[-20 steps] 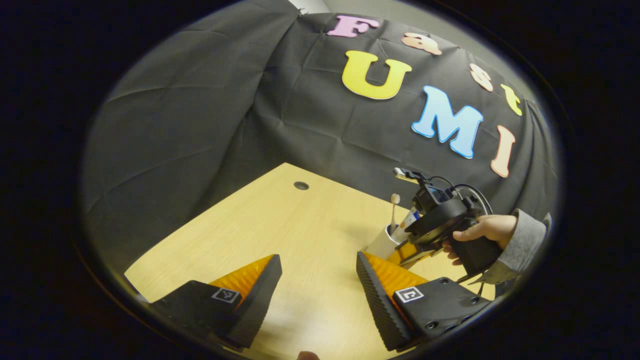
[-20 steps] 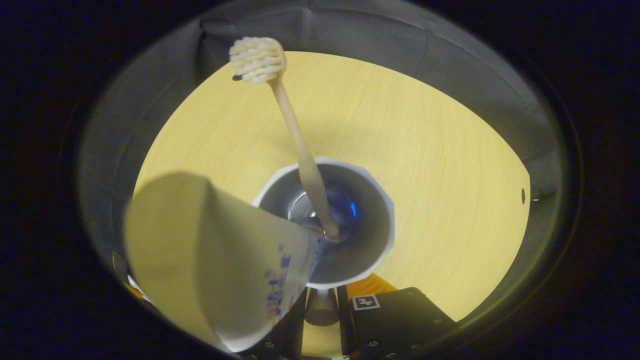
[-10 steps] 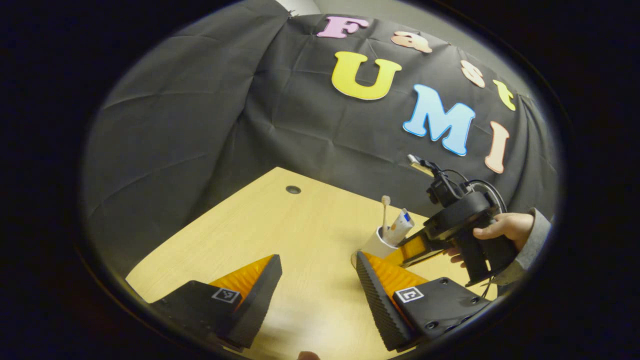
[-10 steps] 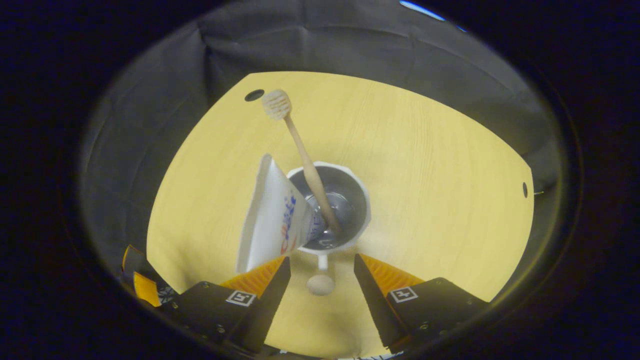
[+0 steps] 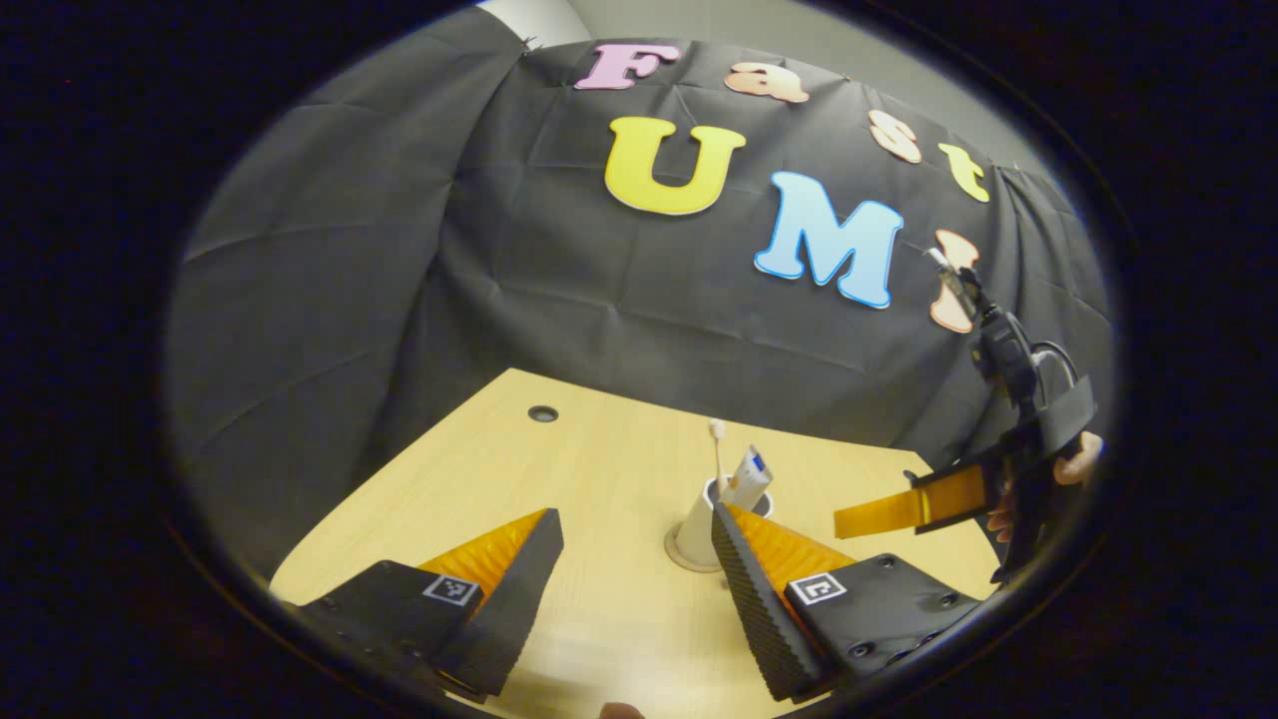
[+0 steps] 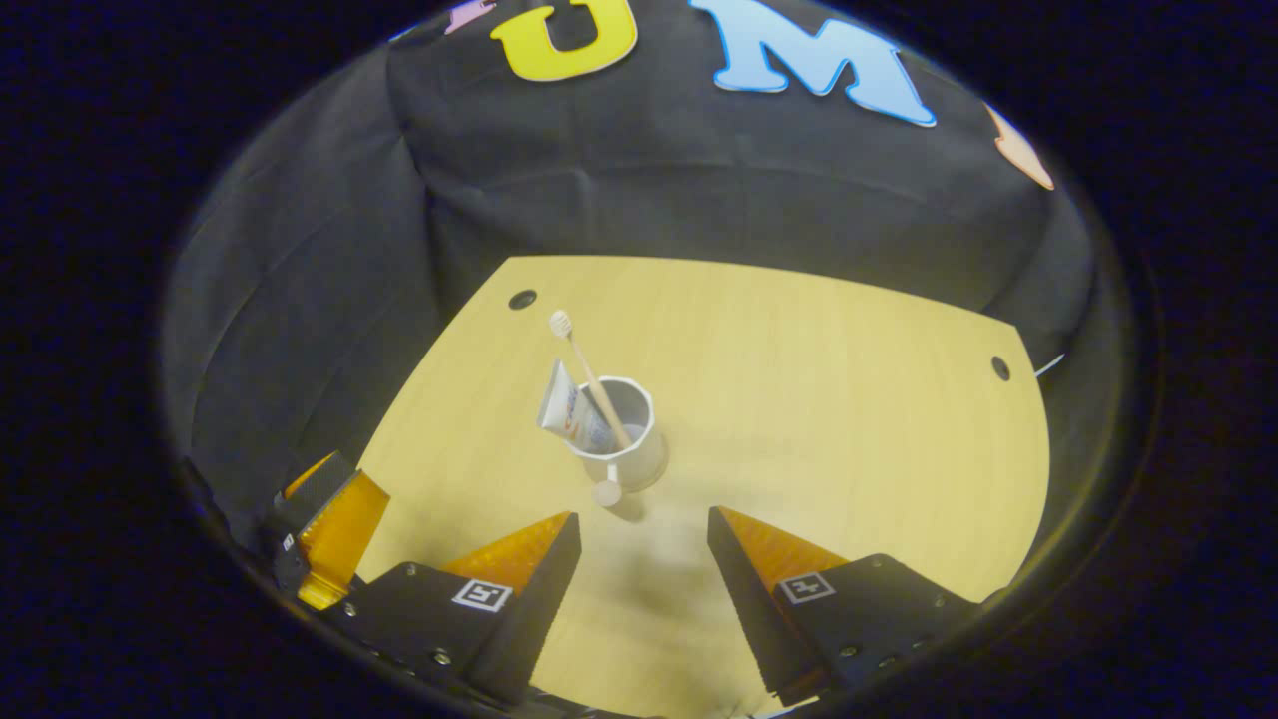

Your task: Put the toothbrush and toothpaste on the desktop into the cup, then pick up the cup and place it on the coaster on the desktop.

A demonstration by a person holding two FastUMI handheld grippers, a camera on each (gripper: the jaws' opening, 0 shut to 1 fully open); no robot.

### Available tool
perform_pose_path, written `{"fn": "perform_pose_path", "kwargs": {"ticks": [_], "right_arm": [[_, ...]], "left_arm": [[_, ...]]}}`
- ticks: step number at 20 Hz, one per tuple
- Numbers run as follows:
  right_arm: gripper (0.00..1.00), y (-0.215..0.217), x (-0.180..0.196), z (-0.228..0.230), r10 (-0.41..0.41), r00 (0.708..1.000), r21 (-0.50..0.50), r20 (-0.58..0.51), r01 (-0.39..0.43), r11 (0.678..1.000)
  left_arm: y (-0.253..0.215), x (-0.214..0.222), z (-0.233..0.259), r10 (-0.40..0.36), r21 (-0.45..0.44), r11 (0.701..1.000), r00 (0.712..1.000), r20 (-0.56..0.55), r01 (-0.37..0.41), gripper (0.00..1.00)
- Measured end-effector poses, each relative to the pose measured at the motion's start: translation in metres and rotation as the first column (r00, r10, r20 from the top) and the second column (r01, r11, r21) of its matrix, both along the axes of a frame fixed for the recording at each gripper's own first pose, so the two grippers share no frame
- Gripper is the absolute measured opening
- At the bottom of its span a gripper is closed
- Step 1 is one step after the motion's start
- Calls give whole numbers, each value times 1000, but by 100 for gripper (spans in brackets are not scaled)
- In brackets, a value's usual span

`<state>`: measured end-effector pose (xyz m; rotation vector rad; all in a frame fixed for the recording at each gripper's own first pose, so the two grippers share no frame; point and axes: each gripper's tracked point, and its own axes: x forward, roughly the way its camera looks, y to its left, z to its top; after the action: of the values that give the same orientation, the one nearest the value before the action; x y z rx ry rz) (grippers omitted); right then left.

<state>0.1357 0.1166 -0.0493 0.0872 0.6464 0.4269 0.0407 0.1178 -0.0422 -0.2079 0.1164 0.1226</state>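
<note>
The cup (image 6: pixel 624 444) stands on the wooden desktop (image 6: pixel 849 419) with toothbrush (image 6: pixel 584 369) and toothpaste (image 6: pixel 564 407) inside. In the left gripper view it seems to sit on a round coaster (image 5: pixel 687 559). Both the right gripper (image 6: pixel 639 559) and the left gripper (image 5: pixel 634 569) are spread and empty near the cup; each should back off gently without nudging it. Black cloth walls rise behind the cup
</note>
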Motion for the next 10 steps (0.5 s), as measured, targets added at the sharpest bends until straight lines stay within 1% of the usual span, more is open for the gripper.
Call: {"fn": "perform_pose_path", "kwargs": {"ticks": [2,4,5,6,7,8,9,10], "right_arm": [[81,-24,-9,16,-48,994,18,98,47,999],[81,-47,-21,27,-103,978,33,183,99,995],[81,-59,-26,30,-129,967,44,220,122,992],[81,-68,-31,31,-155,955,57,254,145,988],[81,-78,-37,35,-177,941,73,288,162,984],[82,-89,-43,38,-201,927,88,318,182,979],[82,-100,-48,42,-223,912,100,344,201,975],[82,-110,-51,45,-245,895,110,372,220,969]], "left_arm": [[-18,6,13,-32,7,999,999,19,31,100],[-37,10,25,-57,16,998,998,37,57,100],[-48,12,31,-68,18,998,997,46,67,100],[-58,13,37,-79,21,997,995,56,78,97],[-67,14,44,-87,25,996,994,67,85,96],[-76,14,50,-94,31,995,993,78,92,100],[-86,14,56,-101,37,994,991,86,99,96],[-94,14,63,-108,43,994,990,95,104,100]]}}
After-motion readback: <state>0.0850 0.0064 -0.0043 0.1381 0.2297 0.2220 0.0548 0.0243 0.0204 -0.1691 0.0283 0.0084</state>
